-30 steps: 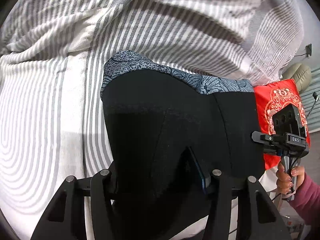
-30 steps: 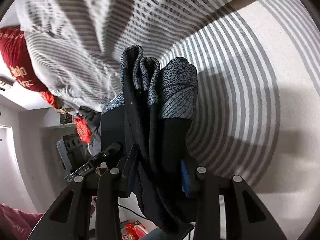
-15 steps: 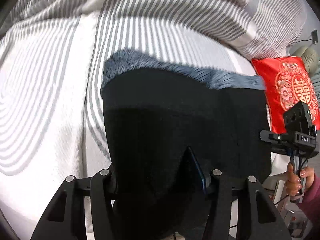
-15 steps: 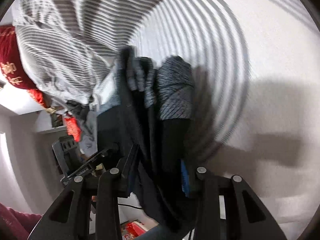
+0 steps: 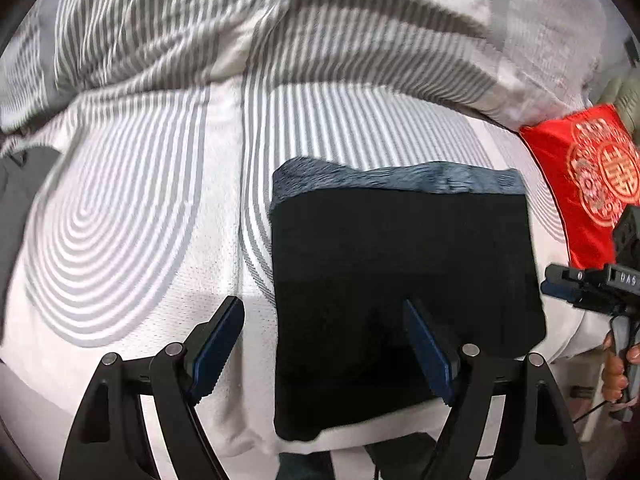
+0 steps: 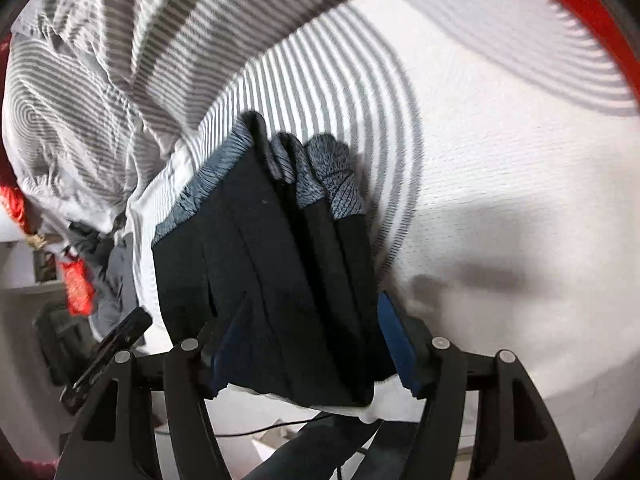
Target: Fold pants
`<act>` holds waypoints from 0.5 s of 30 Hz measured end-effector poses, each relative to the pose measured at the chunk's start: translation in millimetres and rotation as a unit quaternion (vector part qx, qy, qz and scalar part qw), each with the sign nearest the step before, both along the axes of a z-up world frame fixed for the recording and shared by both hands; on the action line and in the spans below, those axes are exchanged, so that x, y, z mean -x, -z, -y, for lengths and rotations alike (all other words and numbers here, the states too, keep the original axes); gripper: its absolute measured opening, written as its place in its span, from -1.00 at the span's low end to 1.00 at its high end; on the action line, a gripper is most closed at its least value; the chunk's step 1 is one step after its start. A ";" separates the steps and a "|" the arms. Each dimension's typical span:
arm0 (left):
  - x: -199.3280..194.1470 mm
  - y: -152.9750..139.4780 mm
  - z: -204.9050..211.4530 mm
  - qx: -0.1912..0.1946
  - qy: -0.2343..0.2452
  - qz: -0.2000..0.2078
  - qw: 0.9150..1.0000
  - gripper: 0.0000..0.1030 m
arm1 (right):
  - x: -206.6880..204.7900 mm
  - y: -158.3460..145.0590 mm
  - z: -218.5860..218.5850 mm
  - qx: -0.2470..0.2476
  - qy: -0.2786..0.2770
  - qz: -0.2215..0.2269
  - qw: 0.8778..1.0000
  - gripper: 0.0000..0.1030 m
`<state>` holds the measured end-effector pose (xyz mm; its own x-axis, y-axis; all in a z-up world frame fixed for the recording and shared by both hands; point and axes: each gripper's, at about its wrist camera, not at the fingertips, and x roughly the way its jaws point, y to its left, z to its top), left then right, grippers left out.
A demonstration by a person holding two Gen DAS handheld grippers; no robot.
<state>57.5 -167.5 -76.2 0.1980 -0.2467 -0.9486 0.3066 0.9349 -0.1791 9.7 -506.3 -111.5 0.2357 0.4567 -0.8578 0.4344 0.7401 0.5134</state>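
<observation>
The folded black pants [image 5: 400, 272], with a blue-grey patterned band [image 5: 396, 178] at their far edge, lie flat on the striped bedsheet [image 5: 120, 220]. My left gripper [image 5: 324, 346] is opening. Its right finger hovers over the pants' near left corner, its left finger over bare sheet, and neither pad presses cloth. In the right wrist view the pants [image 6: 280, 280] show as a stack of layers between the fingers of my right gripper [image 6: 314, 344], which is opening too, its right pad standing off the cloth. A hand holds the right gripper [image 5: 592, 284] at the pants' right edge.
A crumpled striped duvet [image 5: 280, 20] is heaped along the far side of the bed. A red embroidered cushion [image 5: 592, 184] lies right of the pants. A grey garment [image 5: 16, 200] sits at the left edge. The bed's near edge runs just below both grippers.
Both grippers' jaws have spread wide and let go of the pants. The pants, held up before, now rest flat on the sheet, and both grippers have drawn back from them.
</observation>
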 end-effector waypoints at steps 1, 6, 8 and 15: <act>4.1 -3.6 5.1 -0.005 0.005 0.005 1.000 0.59 | 2.8 -8.8 -2.1 0.012 0.001 0.006 1.000 0.34; 20.7 3.9 40.1 -0.008 0.039 -0.005 0.999 0.59 | 4.7 -31.6 -34.9 0.050 -0.056 0.030 0.997 -0.20; 24.5 16.5 51.1 -0.018 0.047 -0.006 0.999 0.59 | 4.9 -25.4 -47.6 0.060 -0.078 0.021 0.995 -0.24; 31.0 53.1 65.0 -0.079 0.076 -0.016 0.994 0.60 | 14.0 16.7 -57.3 0.071 -0.084 -0.028 0.994 -0.26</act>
